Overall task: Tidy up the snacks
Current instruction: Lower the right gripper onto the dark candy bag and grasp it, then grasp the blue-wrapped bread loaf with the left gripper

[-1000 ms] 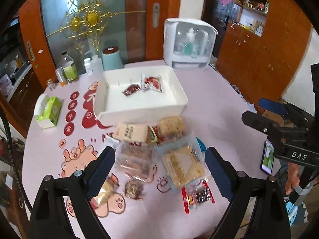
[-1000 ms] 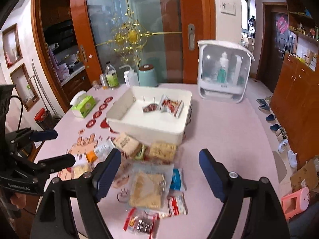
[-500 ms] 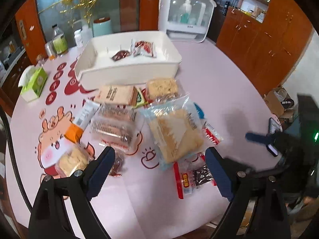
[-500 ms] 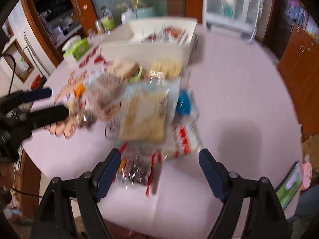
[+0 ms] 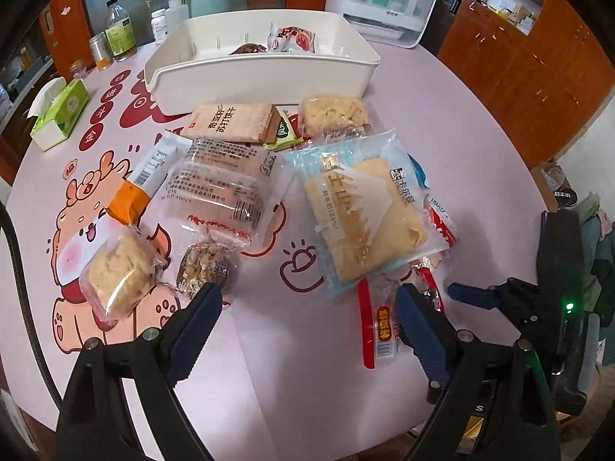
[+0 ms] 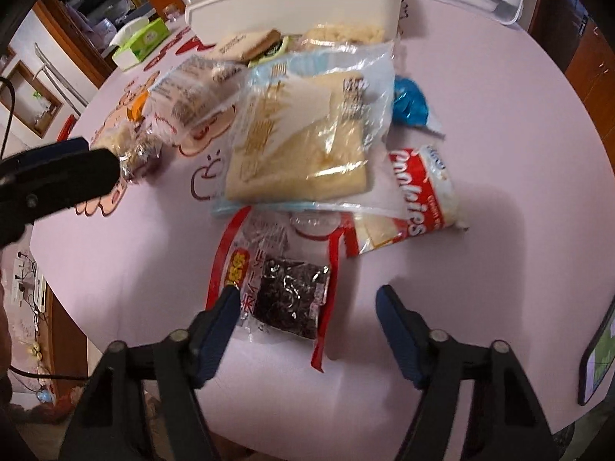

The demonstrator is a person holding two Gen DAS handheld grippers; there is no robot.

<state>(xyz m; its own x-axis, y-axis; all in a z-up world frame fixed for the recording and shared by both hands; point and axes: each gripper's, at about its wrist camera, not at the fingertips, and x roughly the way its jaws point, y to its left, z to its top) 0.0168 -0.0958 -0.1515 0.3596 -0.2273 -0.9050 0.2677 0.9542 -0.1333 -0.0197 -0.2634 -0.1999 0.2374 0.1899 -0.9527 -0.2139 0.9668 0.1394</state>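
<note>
Closing right gripper [image 6: 307,307] jaws, crinkly red-edged packet [image 6: 284,288] between, glossy plastic

My blue-padded black right gripper [image 6: 305,301] hangs over a red-edged clear packet of dark snack [image 6: 280,288] near the front edge of the pale pink cartoon-printed tabletop [image 6: 480,123].

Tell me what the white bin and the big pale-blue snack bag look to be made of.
White rectangular bin: probably moulded plastic, smooth with a dull sheen; its walls are even and its rim rounded. Large pale-blue snack bag: thin clear plastic film, glossy and crinkled; glare streaks show on it and the yellow cake shows through.
</note>
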